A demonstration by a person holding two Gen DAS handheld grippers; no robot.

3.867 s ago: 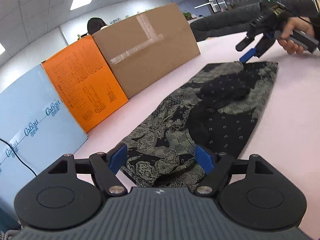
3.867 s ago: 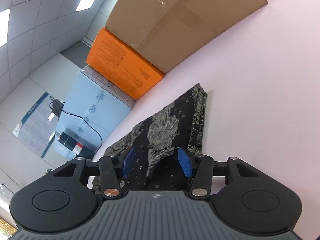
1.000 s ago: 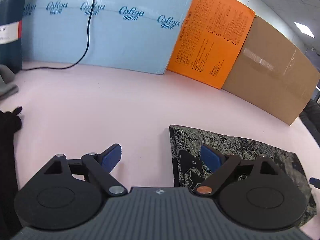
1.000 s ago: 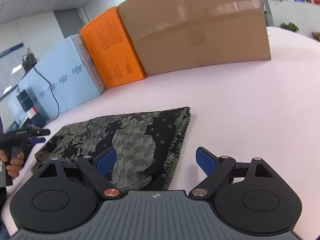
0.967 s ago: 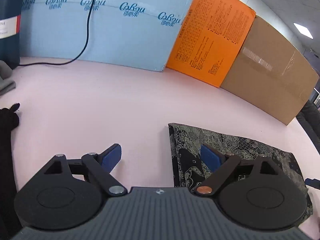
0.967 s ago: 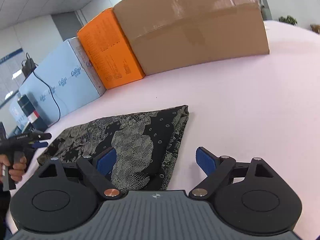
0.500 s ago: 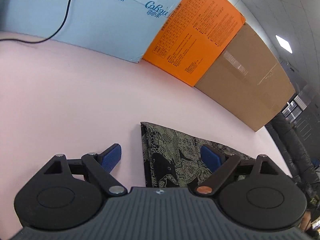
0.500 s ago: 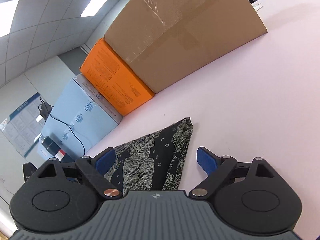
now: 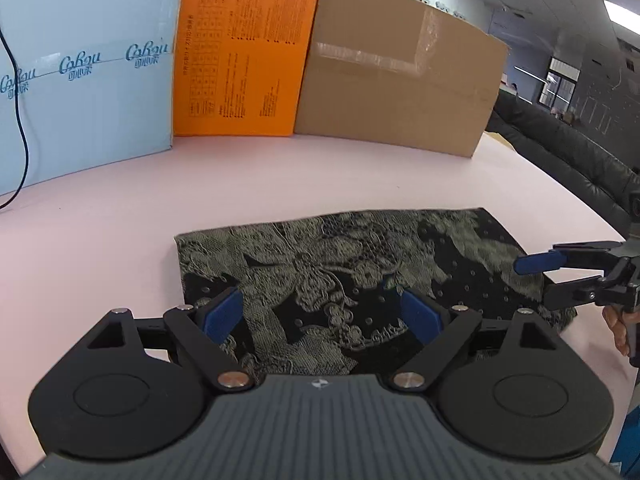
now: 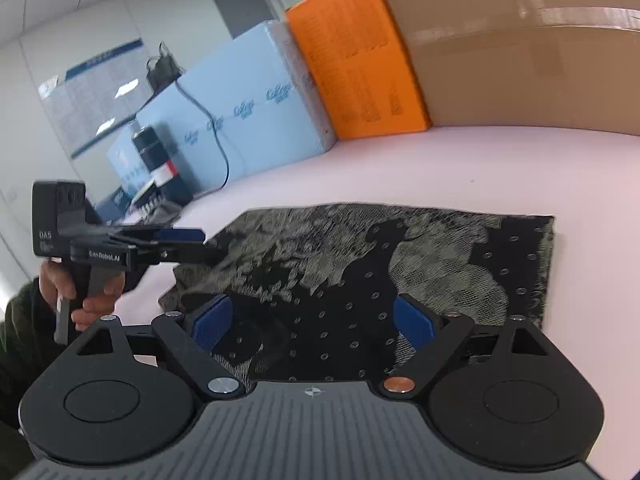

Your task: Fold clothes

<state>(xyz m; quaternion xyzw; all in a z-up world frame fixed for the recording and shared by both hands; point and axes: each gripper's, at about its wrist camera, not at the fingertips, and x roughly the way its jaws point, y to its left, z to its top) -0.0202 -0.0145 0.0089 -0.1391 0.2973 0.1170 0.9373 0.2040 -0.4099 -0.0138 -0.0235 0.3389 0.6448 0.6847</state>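
Note:
A black garment with a pale lace-like print (image 9: 348, 264) lies folded flat as a long rectangle on the pink table (image 9: 120, 208); it also shows in the right wrist view (image 10: 360, 264). My left gripper (image 9: 322, 314) is open and hovers just above the garment's near left part. My right gripper (image 10: 312, 322) is open above the garment's near edge. Each gripper shows in the other's view: the right one (image 9: 560, 276) at the cloth's right end, the left one (image 10: 180, 244) at its left end. Neither holds cloth.
A light blue box (image 9: 80, 72), an orange box (image 9: 240, 52) and a brown carton (image 9: 400, 80) stand in a row along the table's far side. A black cable (image 9: 20, 120) hangs over the blue box. A dark canister (image 10: 154, 152) stands at the far left.
Both grippers have swung from the garment's outer ends to face it squarely from the near side. Both stay open. The garment lies as before.

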